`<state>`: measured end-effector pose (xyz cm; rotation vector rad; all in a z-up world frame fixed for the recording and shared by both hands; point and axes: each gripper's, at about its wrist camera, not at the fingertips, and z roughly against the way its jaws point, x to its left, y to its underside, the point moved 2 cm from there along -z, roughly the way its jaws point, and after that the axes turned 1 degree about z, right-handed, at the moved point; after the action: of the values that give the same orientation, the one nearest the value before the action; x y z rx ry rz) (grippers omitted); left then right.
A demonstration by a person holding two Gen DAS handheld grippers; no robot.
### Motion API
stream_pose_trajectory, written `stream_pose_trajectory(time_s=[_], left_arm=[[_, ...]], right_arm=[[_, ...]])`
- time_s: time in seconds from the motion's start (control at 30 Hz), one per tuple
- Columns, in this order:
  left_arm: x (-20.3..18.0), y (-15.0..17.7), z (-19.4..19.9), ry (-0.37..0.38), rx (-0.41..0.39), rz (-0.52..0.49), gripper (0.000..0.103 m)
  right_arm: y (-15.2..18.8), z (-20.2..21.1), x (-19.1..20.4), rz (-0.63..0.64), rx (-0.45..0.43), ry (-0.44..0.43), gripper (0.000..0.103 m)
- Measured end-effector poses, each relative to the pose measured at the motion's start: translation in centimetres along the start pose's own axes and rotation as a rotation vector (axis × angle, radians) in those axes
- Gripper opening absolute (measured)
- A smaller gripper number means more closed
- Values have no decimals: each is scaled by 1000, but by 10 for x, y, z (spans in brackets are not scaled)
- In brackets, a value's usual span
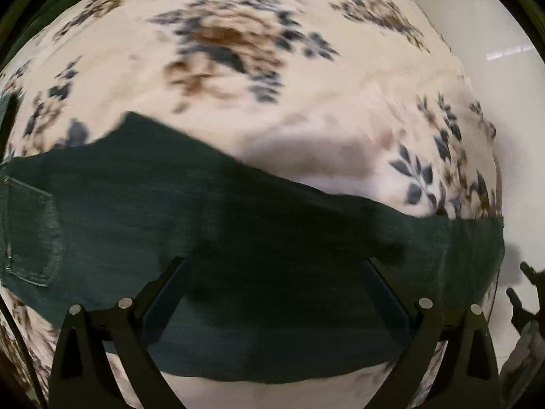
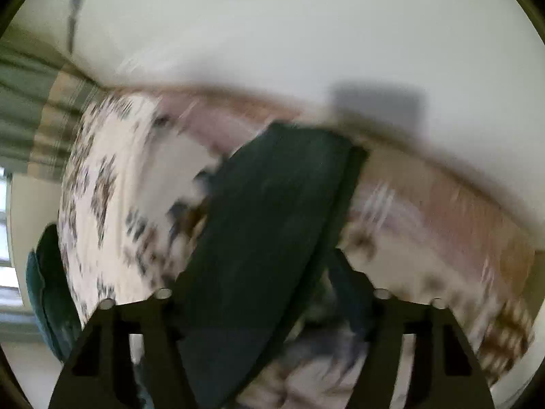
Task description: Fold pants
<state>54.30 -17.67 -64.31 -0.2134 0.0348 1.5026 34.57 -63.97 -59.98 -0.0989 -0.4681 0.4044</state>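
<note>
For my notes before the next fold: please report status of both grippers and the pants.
Left gripper open, above pants. Right gripper open, pants between fingers, grip unclear. Pants flat on floral bedcover. Nothing in the way.

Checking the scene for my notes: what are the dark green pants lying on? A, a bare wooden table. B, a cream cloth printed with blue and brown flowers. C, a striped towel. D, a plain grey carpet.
B: in the left wrist view the pants lie spread across the floral cloth, cream with blue and brown flower prints.
</note>
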Motion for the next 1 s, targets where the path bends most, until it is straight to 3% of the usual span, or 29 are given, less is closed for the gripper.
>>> stream_pose_trajectory(time_s=[0.1,0.17,0.2,0.27,0.33,0.5,0.63,0.73,0.87,1.0], left_arm=[[-13,-3,-18,-38,21,-4,102],[-14,-5,-31,-86,37,-6,102],[-14,-6,-37,-99,47,-2,102],[-13,-8,-45,-106,59,15,102],[-12,-10,-51,-113,70,28,103],[-18,-18,-68,-171,121,40,103],[-20,-24,-76,-199,173,68,103],[-21,-32,-71,-178,182,92,103],[-21,-27,-57,-139,141,101,103],[-20,-16,-44,-102,116,105,103]], right_arm=[[-25,-28,-19,3,60,-22,64],[-29,-51,-24,24,106,-14,56],[-25,-62,-21,40,127,-15,49],[-25,-76,-23,62,141,31,18],[-24,-77,-25,68,117,58,3],[-21,-43,-17,120,25,30,2],[-21,-36,-27,94,61,-2,3],[-23,-36,-34,70,65,-5,2],[-20,-53,-40,66,98,58,3],[-26,-68,-56,-30,159,-15,7]])
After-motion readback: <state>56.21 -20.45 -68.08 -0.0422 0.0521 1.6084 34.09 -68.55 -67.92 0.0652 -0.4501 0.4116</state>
